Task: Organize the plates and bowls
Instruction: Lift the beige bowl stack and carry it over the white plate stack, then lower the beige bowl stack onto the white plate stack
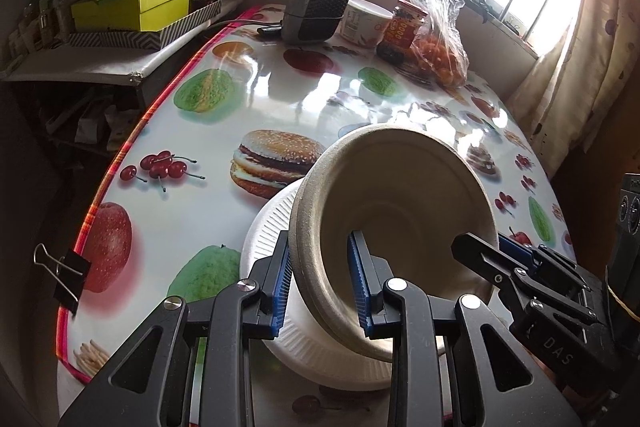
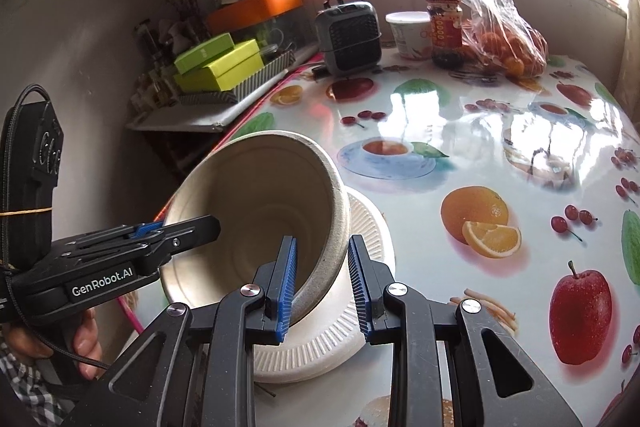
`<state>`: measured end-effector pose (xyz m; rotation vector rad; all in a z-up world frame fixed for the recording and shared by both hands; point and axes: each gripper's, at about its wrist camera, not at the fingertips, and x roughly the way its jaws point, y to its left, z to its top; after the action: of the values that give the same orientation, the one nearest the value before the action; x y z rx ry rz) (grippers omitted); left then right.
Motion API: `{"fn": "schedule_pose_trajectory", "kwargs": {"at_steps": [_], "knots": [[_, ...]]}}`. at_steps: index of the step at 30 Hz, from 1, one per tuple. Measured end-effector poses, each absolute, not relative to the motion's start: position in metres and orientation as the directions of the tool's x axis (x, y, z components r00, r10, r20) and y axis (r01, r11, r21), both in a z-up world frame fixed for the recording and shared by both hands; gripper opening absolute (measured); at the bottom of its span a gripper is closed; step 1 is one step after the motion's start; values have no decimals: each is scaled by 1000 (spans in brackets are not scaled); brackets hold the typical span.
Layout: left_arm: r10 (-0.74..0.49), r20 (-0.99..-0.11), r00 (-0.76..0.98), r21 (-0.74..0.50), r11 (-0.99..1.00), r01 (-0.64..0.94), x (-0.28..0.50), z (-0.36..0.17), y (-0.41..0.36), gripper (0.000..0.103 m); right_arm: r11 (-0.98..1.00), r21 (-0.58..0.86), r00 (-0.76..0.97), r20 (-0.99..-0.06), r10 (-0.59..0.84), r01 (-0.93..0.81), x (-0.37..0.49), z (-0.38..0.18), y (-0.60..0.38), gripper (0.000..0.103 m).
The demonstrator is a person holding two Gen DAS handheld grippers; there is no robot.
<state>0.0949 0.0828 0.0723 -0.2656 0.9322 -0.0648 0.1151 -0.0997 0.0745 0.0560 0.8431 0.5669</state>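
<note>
A beige, round paper-pulp bowl (image 1: 400,219) is held tilted, its opening facing the cameras, above a white ribbed paper plate (image 1: 276,227) that lies on the glossy fruit-printed surface (image 1: 280,87) near its front edge. The left hand-held gripper (image 1: 320,283) straddles the bowl's rim, one blue ridged pad inside and one outside, closed onto the wall. The right hand-held gripper (image 2: 322,283) straddles the opposite rim the same way; its outer pad seems to stand slightly off the wall, so whether it truly clamps is hard to tell. The bowl's lower edge sits just over the plate. At the far end of the surface stand a grey portable fan heater (image 2: 348,35), a white tub (image 2: 410,33), a red-labelled jar (image 2: 444,27) and a clear plastic bag of oranges (image 2: 504,43).
</note>
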Motion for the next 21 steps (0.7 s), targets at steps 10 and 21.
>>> {"fn": "schedule_pose_trajectory", "kwargs": {"at_steps": [10, 21], "knots": [[-173, -799, 577, -256, 964, -66, 98, 61, 87, 28, 856, 257, 523, -702, 484, -449, 118, 69, -94, 26], [-163, -802, 575, -241, 969, -61, 100, 56, 86, 29, 861, 240, 535, -700, 473, -448, 117, 69, -92, 26]]}}
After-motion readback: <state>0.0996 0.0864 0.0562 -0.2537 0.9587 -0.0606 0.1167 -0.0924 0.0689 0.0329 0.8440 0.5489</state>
